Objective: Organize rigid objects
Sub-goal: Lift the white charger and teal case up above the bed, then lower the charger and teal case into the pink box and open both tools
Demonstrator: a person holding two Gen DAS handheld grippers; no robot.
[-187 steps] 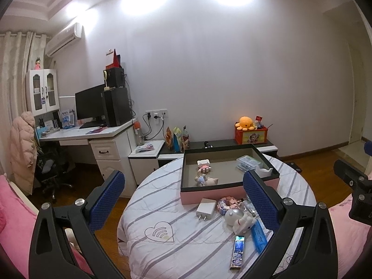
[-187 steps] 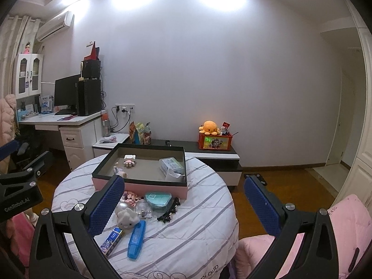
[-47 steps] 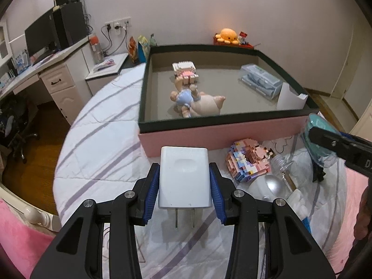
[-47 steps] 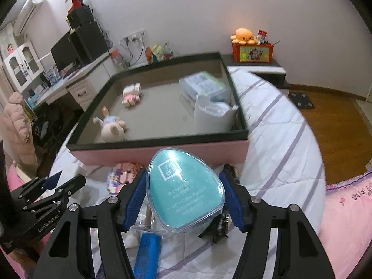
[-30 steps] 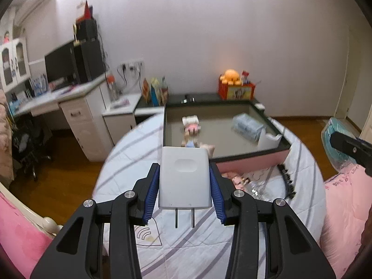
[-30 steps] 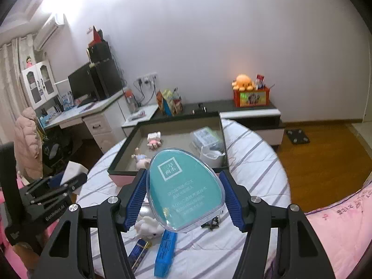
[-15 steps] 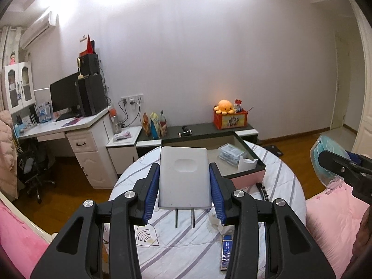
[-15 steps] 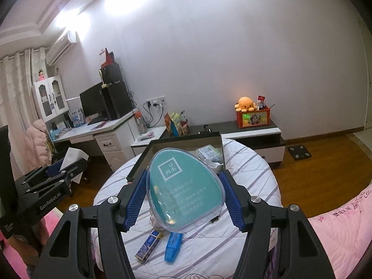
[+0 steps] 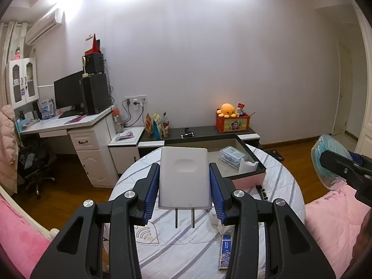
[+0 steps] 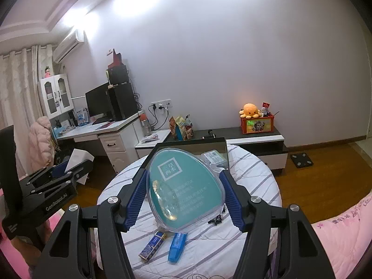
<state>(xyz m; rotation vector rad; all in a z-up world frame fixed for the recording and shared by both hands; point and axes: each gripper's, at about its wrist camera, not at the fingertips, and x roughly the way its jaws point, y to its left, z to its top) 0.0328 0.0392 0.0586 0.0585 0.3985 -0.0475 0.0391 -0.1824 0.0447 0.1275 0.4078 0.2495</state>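
Left tongs [image 9: 184, 194] clamp a white plastic plug charger [image 9: 184, 176], hiding the tray beyond; right tongs [image 10: 186, 198] clamp a teal egg-shaped clear-rimmed case [image 10: 184, 188], its small print unreadable.

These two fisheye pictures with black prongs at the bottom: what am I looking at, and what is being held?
No robot here: a person carries a handheld two-finger gripper in each hand, each with a camera looking along its jaws. The left view shows the left gripper clamped on a white plug adapter, prongs toward the camera. The right view shows the right gripper clamped on a teal egg-shaped case. Both are raised above a round table with a striped cover. On it sit a pink-sided tray and, nearer, a blue tube and a small dark-blue box.
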